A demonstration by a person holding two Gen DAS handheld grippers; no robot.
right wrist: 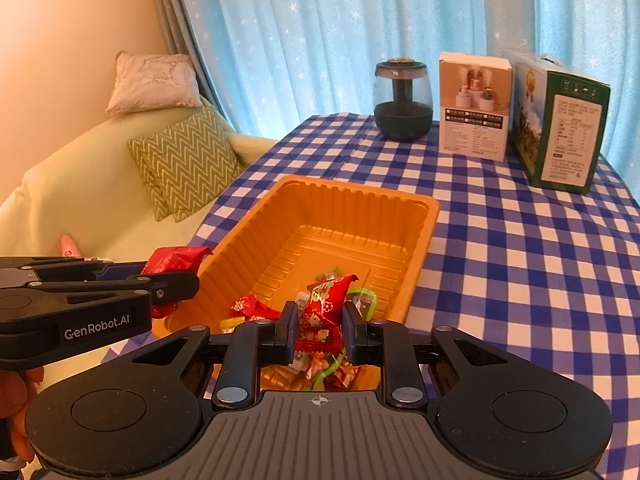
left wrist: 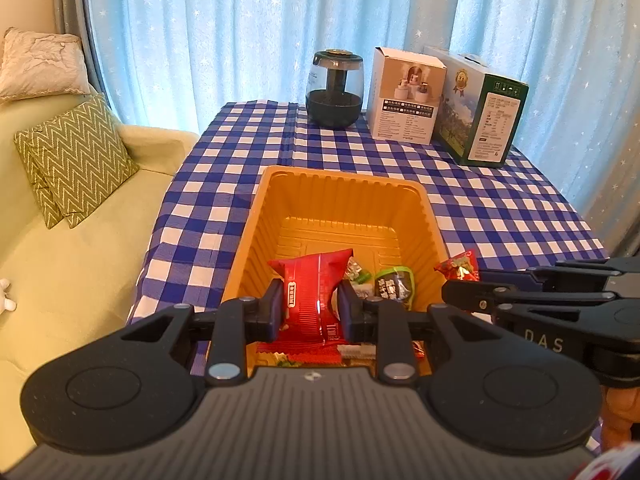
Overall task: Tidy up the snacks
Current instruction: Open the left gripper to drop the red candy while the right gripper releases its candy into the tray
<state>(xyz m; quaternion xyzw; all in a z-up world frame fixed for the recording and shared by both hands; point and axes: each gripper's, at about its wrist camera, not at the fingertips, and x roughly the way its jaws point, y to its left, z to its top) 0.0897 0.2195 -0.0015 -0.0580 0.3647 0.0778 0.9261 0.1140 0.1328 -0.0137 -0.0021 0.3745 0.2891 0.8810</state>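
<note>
From the left wrist, the left tool (left wrist: 308, 310) is clenched on a red snack packet (left wrist: 310, 292), its blue pads pressing the packet from both sides. It hangs over the near end of an orange tray (left wrist: 340, 184) that sits on the blue checked table (left wrist: 224, 184). Down in the tray, at about 3 o'clock from the held packet, lies a dark snack with a green edge (left wrist: 394, 284), and more wrappers lie under the tool. At 3 o'clock in this view the right tool (left wrist: 448, 280) reaches in sideways, gripping a small red candy packet (left wrist: 460, 266) at the tray's right rim. At 12 o'clock, at the table's far edge, stand a dark glass jar (left wrist: 334, 88), a white box (left wrist: 404, 96) and a green box (left wrist: 480, 112)

From the right wrist, the right tool (right wrist: 320, 326) is closed tight on the small red candy packet (right wrist: 324, 304), held over the near end of the orange tray (right wrist: 352, 196). Loose candies (right wrist: 252, 308) lie in the tray beneath it. At 9 o'clock the left tool (right wrist: 176, 276) comes in from the side with the red snack packet (right wrist: 176, 258) pinched in it, over the tray's left rim. A green zigzag cushion (right wrist: 184, 160) leans on the sofa at 10 o'clock
</note>
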